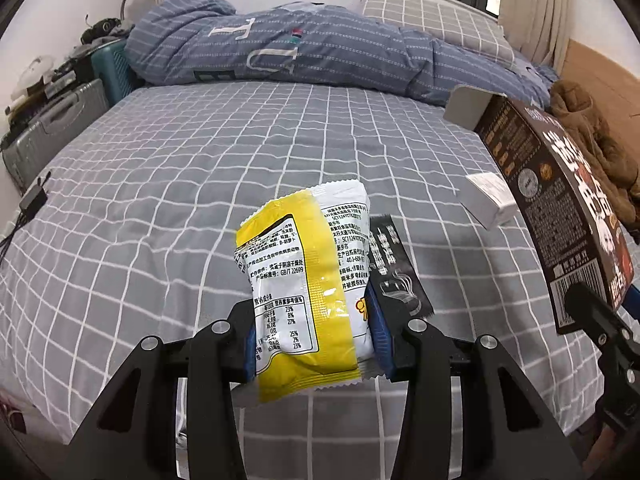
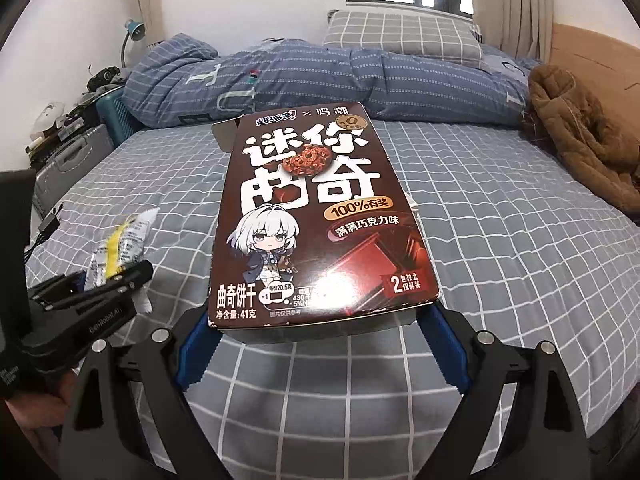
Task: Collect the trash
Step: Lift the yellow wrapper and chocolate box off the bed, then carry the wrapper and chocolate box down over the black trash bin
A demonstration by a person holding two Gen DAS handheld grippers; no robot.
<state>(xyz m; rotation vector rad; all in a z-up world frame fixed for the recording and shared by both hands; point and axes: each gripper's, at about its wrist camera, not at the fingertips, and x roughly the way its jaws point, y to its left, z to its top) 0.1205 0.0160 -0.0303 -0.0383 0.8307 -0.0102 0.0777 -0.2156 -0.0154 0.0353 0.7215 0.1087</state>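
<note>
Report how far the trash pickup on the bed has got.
Done: nothing shows as binned; no bin is in view. In hand: the left tool grips the yellow snack packet, and the right tool grips the brown cookie box. Left: a black wrapper and a small white box lie on the bed.

The black plastic left gripper [image 1: 316, 332] has angular linkage arms with round silver screw heads and blue ribbed pads [image 1: 380, 332] on its fingers. The matching black right gripper [image 2: 320, 344] carries blue pads [image 2: 192, 348] with toothed edges and similar silver screws.
</note>
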